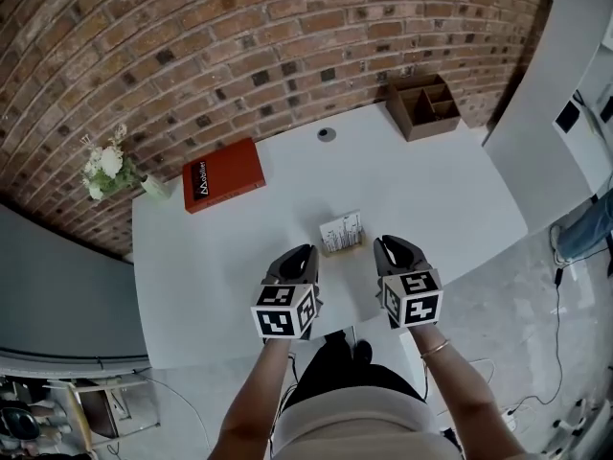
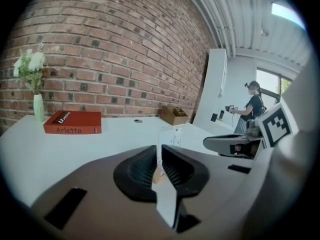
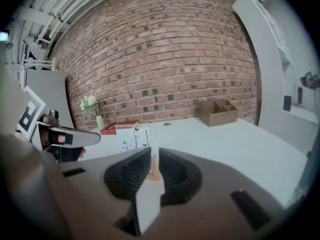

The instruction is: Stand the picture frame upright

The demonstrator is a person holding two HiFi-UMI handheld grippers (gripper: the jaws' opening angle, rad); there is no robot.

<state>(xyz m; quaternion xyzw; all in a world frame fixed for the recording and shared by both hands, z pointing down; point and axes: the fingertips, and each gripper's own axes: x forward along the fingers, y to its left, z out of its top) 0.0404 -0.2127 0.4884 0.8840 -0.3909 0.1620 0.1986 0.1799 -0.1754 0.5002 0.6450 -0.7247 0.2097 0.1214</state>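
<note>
A small white picture frame [image 1: 342, 232] with a print of thin stems and butterflies stands upright on the white table [image 1: 441, 199], near its front edge. My left gripper [image 1: 305, 254] hovers just to the frame's near left and my right gripper [image 1: 384, 245] just to its near right; neither touches it. In the left gripper view the frame [image 2: 170, 138] shows edge-on beyond my left gripper [image 2: 159, 153], whose jaws stand a narrow slit apart with nothing between them. In the right gripper view the frame's face [image 3: 132, 139] lies ahead to the left of my right gripper [image 3: 154, 158], also narrowly apart and empty.
A red book [image 1: 224, 173] lies at the back left beside a vase of white flowers [image 1: 108, 169]. A brown wooden organizer [image 1: 424, 105] sits at the back right corner, and a round cable hole [image 1: 327, 134] at the back middle. A brick wall runs behind. A person [image 2: 252, 109] stands far off.
</note>
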